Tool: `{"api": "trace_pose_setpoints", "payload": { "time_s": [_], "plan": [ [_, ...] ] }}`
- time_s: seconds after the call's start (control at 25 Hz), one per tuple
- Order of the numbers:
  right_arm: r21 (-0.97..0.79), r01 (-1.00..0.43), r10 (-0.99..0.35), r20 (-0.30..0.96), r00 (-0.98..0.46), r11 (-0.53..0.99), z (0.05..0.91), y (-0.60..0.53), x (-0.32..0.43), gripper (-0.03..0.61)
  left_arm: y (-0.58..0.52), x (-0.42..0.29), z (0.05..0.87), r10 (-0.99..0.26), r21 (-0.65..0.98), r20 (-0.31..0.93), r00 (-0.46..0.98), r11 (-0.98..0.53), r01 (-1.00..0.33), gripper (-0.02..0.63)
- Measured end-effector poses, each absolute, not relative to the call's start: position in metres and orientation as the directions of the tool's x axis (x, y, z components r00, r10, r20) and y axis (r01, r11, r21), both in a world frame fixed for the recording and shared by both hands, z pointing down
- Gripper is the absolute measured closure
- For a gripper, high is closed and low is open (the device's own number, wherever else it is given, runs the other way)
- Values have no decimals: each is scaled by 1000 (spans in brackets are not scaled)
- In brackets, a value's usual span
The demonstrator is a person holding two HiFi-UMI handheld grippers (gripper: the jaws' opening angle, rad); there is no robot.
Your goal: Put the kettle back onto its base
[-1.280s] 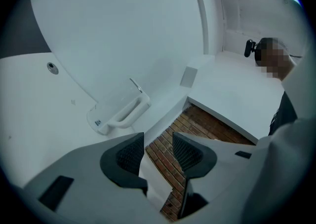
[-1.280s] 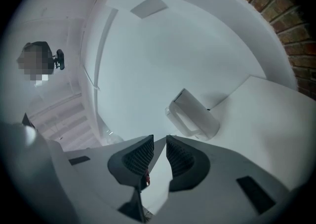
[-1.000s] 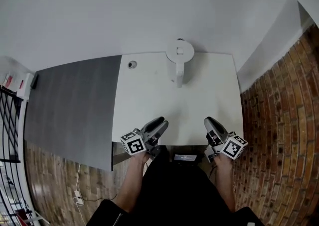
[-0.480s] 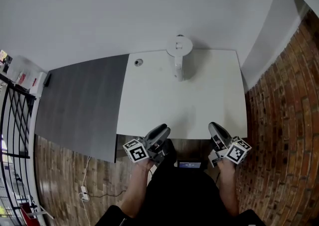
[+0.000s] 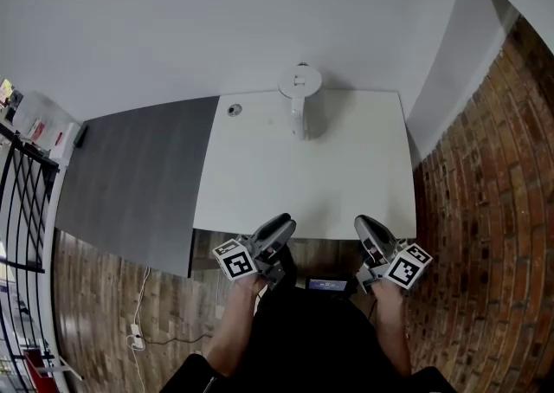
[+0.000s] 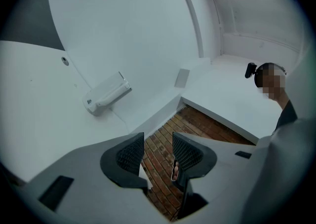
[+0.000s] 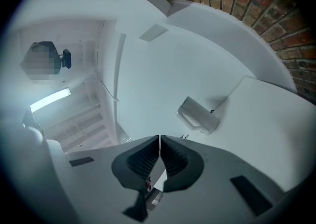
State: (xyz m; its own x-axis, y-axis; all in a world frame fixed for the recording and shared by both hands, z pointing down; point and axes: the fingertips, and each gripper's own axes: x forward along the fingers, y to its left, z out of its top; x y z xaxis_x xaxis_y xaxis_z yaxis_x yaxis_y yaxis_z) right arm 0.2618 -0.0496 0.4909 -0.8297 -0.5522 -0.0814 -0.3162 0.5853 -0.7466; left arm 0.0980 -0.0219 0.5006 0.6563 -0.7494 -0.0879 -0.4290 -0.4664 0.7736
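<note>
1. Left gripper (image 5: 279, 227): held in the person's left hand at the near edge of the table (image 5: 260, 183) and pointing level across it. We read its jaws as standing apart with nothing between them. Only the brick floor (image 5: 485, 209) shows through the gap.
2. Right gripper (image 5: 365, 227): held in the right hand, to the right of the left gripper and well apart from it, at the same table edge. We see its jaws brought together, tips touching, with nothing caught in them.
3. Kettle (image 5: 299, 93): white and upright, far ahead of both grippers at the far edge of the table, close to the wall (image 5: 216, 19). It lies ahead and slightly right of the left gripper, and ahead and to the left of the right gripper. It touches neither gripper. Its handle turns back toward the grippers. We cannot make out what it stands on.
4. Hole (image 5: 234, 109): small and round, set in the table top. It is far ahead and to the left of the left gripper, near the kettle on its left.
5. Grey panel (image 5: 130, 175): a dark flat surface adjoining the table, to the left of the left gripper.
</note>
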Motion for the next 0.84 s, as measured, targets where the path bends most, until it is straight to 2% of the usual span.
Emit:
{"api": "trace_pose_setpoints", "payload": {
  "time_s": [0.32, 0.84],
  "plan": [
    [-732, -271, -518, -129, -846, 625, 477, -50, 260, 557, -24, 114, 485, -709, 749, -100, 698, -515, -416, 433],
    [-738, -242, -490, -136, -861, 630, 476, -53, 251, 557, -30, 116, 484, -694, 743, -94, 714, -526, -413, 446]
  ]
}}
